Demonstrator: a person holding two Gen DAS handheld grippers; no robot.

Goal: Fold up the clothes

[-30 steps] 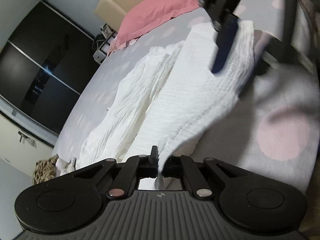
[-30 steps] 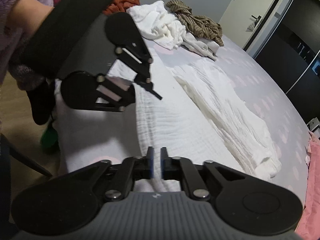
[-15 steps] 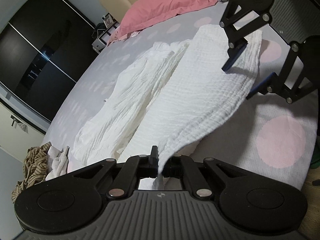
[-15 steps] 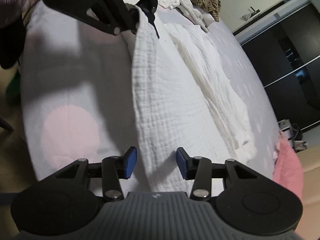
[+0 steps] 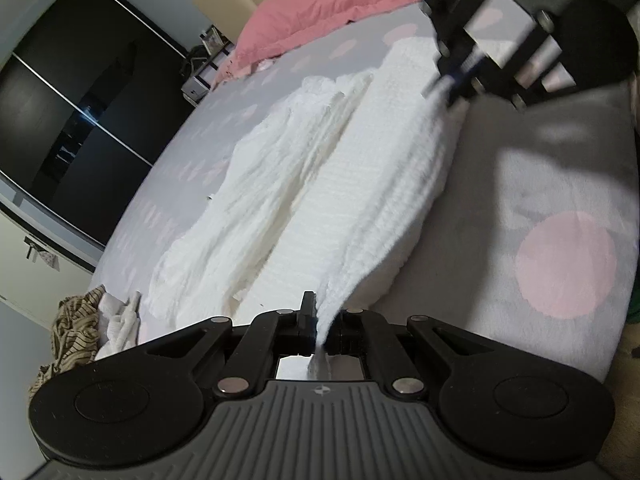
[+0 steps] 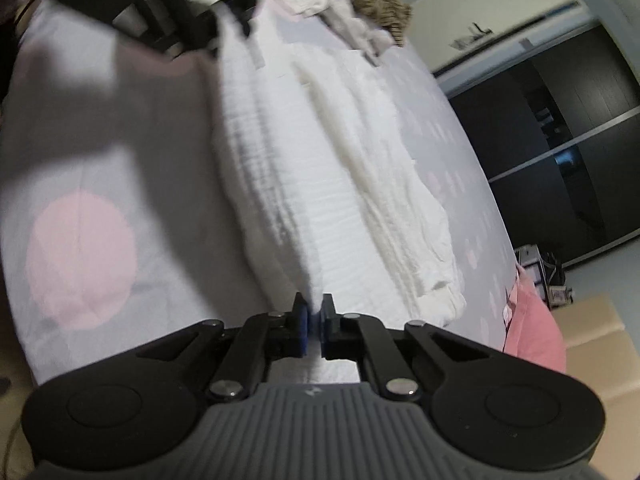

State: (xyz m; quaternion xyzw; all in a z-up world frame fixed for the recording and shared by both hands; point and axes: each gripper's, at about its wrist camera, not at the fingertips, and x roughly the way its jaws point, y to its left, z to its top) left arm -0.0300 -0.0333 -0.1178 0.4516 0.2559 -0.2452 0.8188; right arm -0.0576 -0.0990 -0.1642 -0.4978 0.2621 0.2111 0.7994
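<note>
You have the long white crinkled muslin garment (image 5: 372,184) lying lengthwise on the grey bedspread with pale pink dots (image 5: 560,216), close to the bed's near edge, with one long side already doubled over towards the middle. Your left gripper (image 5: 320,326) has its fingers clamped on one end corner of the cloth, which rises in a tented ridge straight into them. Your right gripper (image 6: 314,326) has just closed its fingers on the opposite end, and a pinch of white fabric sits between the blue pads. Holding both ends along one edge lets you lift the whole side as one taut line, so the next fold should land straight (a slack middle would sag and wrinkle). The crumpled pile of white and brown striped clothes (image 5: 86,330) lies well apart, waiting.
</note>
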